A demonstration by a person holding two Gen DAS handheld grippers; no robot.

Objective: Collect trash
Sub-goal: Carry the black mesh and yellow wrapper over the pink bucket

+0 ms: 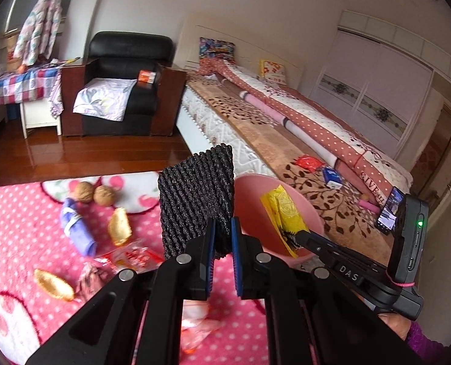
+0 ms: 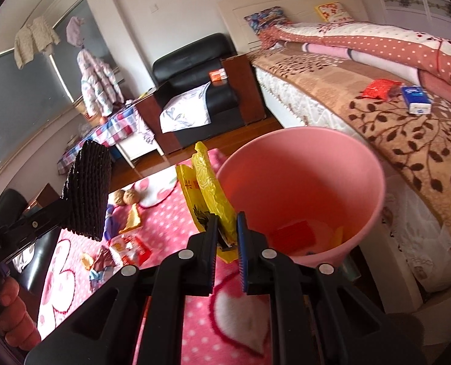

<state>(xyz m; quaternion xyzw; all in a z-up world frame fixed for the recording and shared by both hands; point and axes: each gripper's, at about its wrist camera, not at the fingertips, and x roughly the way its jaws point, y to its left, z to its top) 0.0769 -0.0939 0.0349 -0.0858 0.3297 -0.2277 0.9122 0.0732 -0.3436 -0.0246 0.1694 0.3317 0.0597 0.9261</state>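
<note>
My left gripper [image 1: 223,228] is shut on a black foam net sleeve [image 1: 196,200], which stands up above the pink rug. Beside it my right gripper [image 2: 227,223] is shut on a yellow wrapper [image 2: 208,188], held at the left rim of the pink bin [image 2: 298,179]. The right wrist view shows the bin's inside with a red scrap and other bits at the bottom. From the left wrist view the yellow wrapper [image 1: 283,213] hangs over the pink bin [image 1: 249,200], and the right gripper [image 1: 298,235] comes in from the right. The foam sleeve [image 2: 87,191] also shows at the left of the right wrist view.
On the pink dotted rug [image 1: 21,219] lie two walnuts [image 1: 93,194], a purple wrapper [image 1: 76,228], gold foil pieces [image 1: 119,226], a red-and-white packet [image 1: 131,257]. A bed [image 2: 377,121] with a red packet [image 2: 379,88] and a blue box [image 2: 415,99] runs beside the bin. A black armchair [image 1: 125,82] stands behind.
</note>
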